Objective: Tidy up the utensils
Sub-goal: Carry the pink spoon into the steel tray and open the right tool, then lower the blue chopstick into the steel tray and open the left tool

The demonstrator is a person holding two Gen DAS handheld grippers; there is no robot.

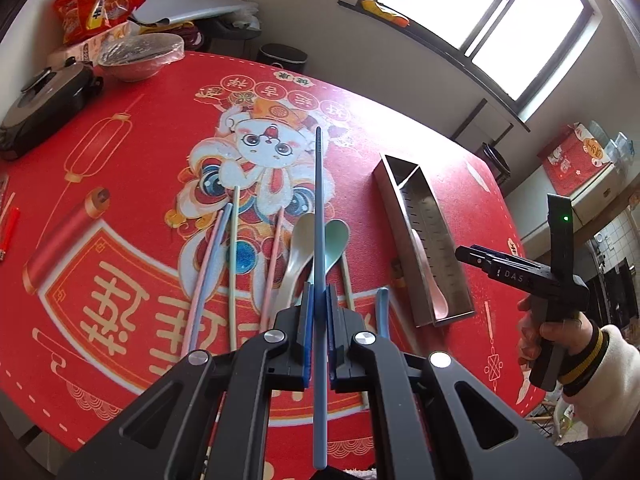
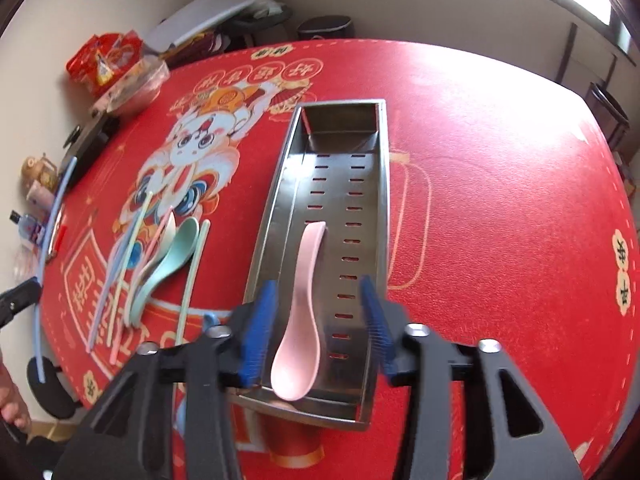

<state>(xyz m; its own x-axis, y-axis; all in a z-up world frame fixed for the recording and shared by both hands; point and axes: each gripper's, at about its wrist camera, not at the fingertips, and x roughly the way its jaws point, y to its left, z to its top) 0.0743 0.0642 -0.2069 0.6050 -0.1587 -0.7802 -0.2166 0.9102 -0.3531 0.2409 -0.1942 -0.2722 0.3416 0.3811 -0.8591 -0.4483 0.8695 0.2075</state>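
Note:
My left gripper is shut on a blue chopstick that sticks forward above the red table mat. Below it lie several pastel chopsticks, a beige spoon and a green spoon. A steel slotted utensil tray stands to the right with a pink spoon in it. In the right wrist view my right gripper hangs open above the near end of the tray. The pink spoon lies loose on the tray floor between the blue pads, untouched. The held blue chopstick shows at far left.
A dark lidded pot, a covered bowl and red snack bags crowd the far left of the table. A blue spoon handle lies near my left fingers. A person's hand and sleeve hold the right gripper.

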